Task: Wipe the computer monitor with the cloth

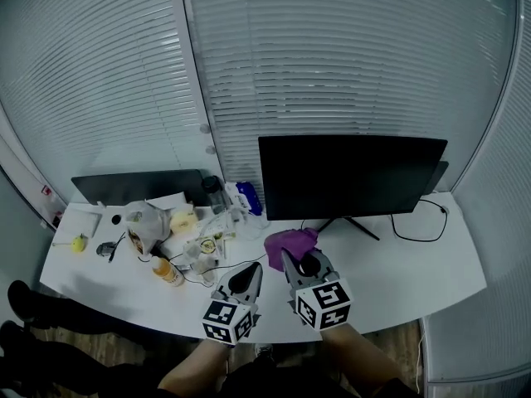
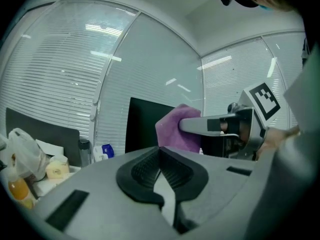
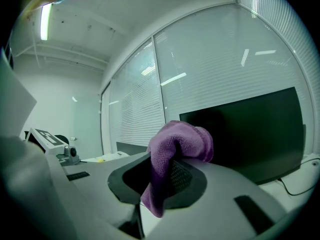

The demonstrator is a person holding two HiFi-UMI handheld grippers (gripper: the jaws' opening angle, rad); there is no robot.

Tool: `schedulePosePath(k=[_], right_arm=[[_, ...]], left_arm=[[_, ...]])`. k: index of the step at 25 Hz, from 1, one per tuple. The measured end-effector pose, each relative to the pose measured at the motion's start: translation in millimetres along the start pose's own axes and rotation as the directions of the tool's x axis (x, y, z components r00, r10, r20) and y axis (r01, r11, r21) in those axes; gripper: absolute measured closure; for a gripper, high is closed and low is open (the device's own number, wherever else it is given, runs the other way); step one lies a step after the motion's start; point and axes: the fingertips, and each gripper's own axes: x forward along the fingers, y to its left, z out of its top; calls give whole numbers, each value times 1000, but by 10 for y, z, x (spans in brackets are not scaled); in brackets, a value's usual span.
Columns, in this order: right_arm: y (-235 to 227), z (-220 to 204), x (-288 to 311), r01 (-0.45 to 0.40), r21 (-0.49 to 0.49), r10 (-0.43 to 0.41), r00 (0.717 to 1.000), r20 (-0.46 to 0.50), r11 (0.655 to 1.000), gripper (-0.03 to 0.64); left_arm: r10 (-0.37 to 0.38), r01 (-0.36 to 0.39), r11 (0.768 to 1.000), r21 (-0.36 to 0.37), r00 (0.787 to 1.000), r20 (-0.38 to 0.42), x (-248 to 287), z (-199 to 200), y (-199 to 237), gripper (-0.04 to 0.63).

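Closest in, two forearms [image 1: 348,359] rise from the lower edge, each carrying a claw, side by side over the near edge of the white bench [image 1: 398,276] and aimed forward. The left claw [image 1: 254,269] has its jaws pressed together on nothing. The right claw [image 1: 288,258] is clamped on a bunched purple cloth [image 1: 290,241], which bulges past the tips toward the monitor [image 1: 348,177], one tail drooping between the jaws. That monitor stands upright behind, long axis left to right, dark screen facing the person.
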Motion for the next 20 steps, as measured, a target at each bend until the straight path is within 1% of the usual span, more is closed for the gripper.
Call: schedulePosePath(k=[5, 11, 16, 20], right_arm=[[-191, 210, 461, 28, 14, -28, 1000, 14, 1000, 557], [-347, 539, 1032, 50, -9, -50, 997, 57, 999, 557], [-432, 717, 1349, 77, 2, -77, 993, 91, 997, 557], [-541, 832, 1542, 117, 20, -119, 988, 103, 993, 557]], left_arm=[[-24, 24, 1000, 16, 1000, 11, 295, 190, 313, 591], [-53, 51, 998, 37, 998, 40, 646, 424, 664, 591], [-74, 71, 996, 49, 995, 66, 829, 544, 855, 591], [-92, 88, 995, 48, 993, 73, 925, 606, 984, 591]])
